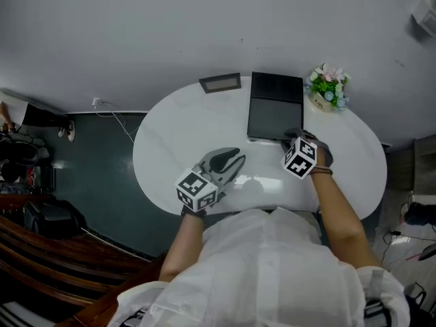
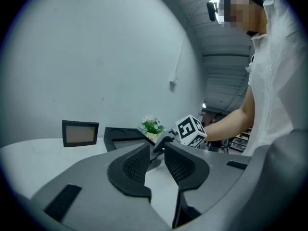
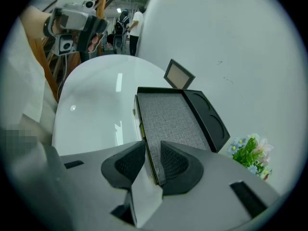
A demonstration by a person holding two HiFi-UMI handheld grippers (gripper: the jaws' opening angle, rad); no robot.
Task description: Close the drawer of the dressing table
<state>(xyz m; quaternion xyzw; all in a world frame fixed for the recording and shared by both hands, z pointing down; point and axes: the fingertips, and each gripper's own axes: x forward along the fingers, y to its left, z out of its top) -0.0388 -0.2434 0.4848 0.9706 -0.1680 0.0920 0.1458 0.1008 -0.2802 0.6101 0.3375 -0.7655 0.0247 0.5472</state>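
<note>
A dark flat drawer with a grey lining lies drawn out on the white oval dressing table. My right gripper is at the drawer's near edge, and that thin edge runs between its jaws, which are closed on it. My left gripper rests over the bare tabletop left of the drawer. A narrow gap shows between the jaws of the left gripper, with nothing in it. From the left gripper view the drawer lies ahead.
A small picture frame stands at the table's back, left of the drawer. A pot of flowers sits at the back right. Grey wall runs behind the table. Dark furniture and a cable on the floor lie to the left.
</note>
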